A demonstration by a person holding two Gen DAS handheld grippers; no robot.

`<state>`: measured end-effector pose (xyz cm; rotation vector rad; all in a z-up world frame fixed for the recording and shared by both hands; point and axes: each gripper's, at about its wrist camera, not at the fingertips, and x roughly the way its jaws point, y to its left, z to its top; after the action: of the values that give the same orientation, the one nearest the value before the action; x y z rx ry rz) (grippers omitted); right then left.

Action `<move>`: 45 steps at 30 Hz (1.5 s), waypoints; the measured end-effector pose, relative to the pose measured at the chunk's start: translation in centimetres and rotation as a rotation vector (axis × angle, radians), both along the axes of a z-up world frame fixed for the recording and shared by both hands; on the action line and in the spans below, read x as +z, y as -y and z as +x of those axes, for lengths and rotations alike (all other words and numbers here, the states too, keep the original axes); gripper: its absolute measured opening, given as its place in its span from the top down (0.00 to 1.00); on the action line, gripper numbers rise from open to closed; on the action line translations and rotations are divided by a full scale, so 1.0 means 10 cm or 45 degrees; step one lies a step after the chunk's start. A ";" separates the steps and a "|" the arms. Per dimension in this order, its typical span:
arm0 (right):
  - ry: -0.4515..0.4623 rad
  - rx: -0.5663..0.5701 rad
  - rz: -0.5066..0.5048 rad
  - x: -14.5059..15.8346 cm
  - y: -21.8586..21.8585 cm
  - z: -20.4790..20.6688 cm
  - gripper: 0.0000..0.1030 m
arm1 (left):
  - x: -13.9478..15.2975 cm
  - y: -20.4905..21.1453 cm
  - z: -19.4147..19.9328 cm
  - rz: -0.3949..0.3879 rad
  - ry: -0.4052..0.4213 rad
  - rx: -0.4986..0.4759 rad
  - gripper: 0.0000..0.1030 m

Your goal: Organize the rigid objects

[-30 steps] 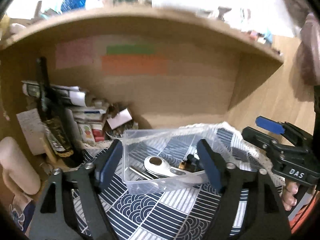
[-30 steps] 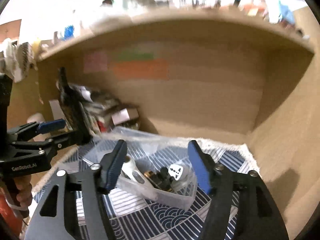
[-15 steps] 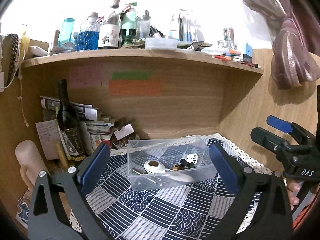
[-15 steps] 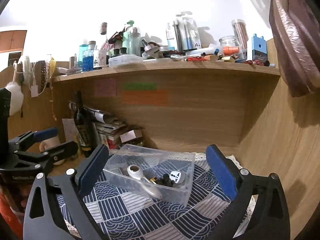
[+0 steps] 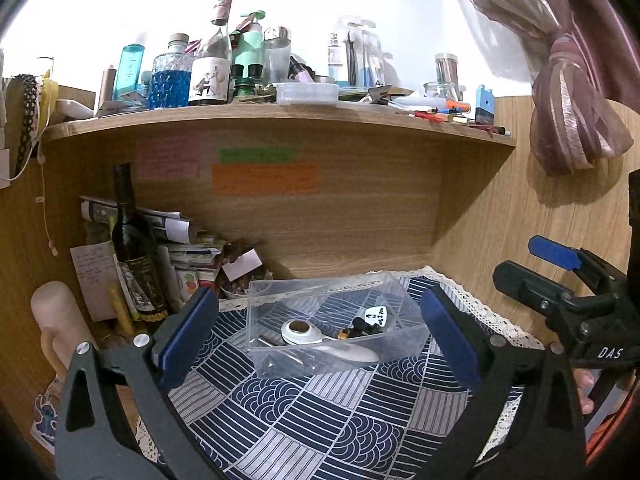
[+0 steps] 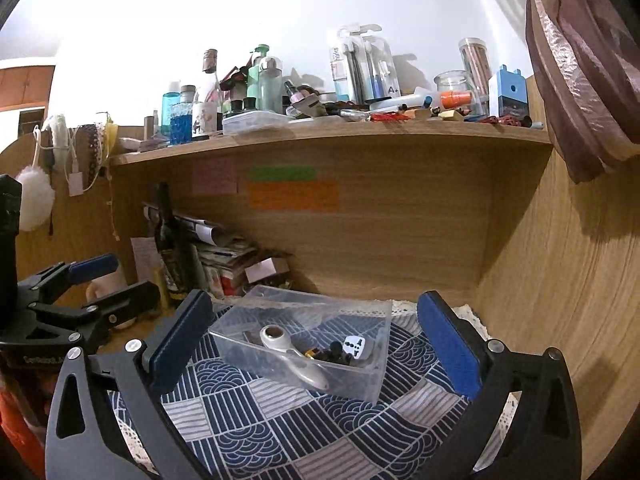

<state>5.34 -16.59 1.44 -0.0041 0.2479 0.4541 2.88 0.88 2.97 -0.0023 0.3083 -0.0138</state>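
A clear plastic box (image 5: 276, 356) stands on the blue patterned cloth (image 5: 320, 412) under the shelf; it also shows in the right wrist view (image 6: 372, 380). Inside lie a white rotary cutter (image 5: 316, 336), a white plug adapter (image 5: 376, 315) and small dark items (image 5: 360, 326). My left gripper (image 5: 316, 340) is open and empty, held back in front of the box. My right gripper (image 6: 308, 348) is open and empty, also back from the box. Each gripper shows at the edge of the other's view.
A dark wine bottle (image 5: 134, 248), stacked papers and boxes (image 5: 188, 256) fill the back left corner. A cream cylinder (image 5: 56, 320) stands at the left. The shelf (image 5: 280, 116) above carries several bottles and jars. A wooden side wall (image 6: 560, 300) closes the right.
Both grippers have pulled back and up from the box and their jaws have opened wider. The box stays on the cloth with its contents.
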 end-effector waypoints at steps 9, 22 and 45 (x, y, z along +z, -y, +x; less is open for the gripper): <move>-0.008 -0.008 0.011 0.00 -0.01 0.00 0.00 | -0.01 -0.01 0.04 -0.011 -0.015 -0.010 0.00; -0.004 -0.003 0.004 0.00 -0.04 -0.02 0.00 | -0.01 0.00 0.03 -0.006 -0.012 -0.028 0.00; -0.019 -0.004 0.003 -0.04 -0.08 0.00 0.00 | -0.02 -0.06 0.05 -0.026 -0.010 -0.030 0.00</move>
<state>5.30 -15.81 1.05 0.0019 0.2618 0.4514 3.38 1.51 2.73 -0.0192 0.3157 -0.0407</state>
